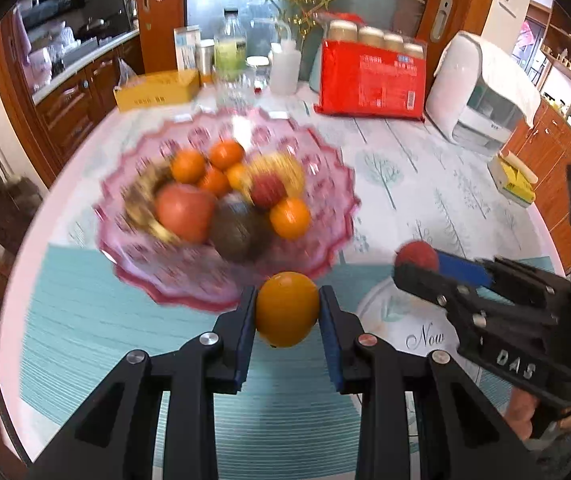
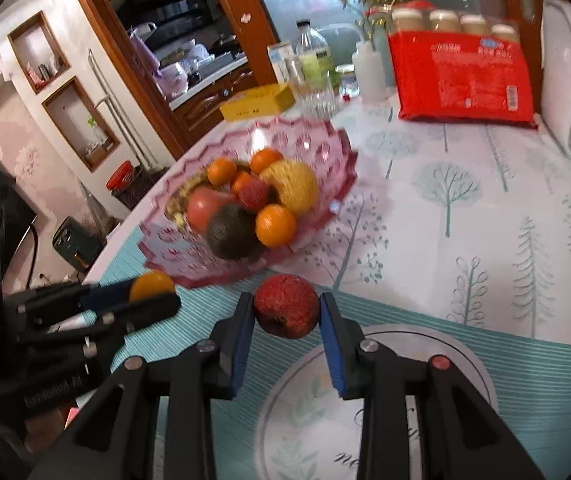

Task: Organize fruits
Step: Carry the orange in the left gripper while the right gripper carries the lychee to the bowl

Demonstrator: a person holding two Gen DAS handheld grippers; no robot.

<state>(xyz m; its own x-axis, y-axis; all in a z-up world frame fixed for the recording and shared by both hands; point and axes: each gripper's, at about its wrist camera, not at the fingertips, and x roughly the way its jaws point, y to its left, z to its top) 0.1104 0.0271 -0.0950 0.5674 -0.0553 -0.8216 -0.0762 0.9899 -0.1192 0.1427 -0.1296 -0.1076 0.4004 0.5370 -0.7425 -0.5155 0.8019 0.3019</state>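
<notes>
Tree-print tablecloth (image 2: pixel 465 208) below; left tool (image 1: pixel 287 310) level, gripping orange (image 1: pixel 287 308), right tool (image 2: pixel 287 308) level, gripping red fruit (image 2: pixel 287 306).

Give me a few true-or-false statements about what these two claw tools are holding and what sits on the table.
1. The left gripper holds an orange. True.
2. The right gripper is open and holds nothing. False: it is shut on a red fruit.
3. The pink glass bowl already holds several fruits. True.
4. The round plate carries a pile of oranges. False: no fruit shows on its visible part.
5. A red package stands at the far side of the table. True.
</notes>
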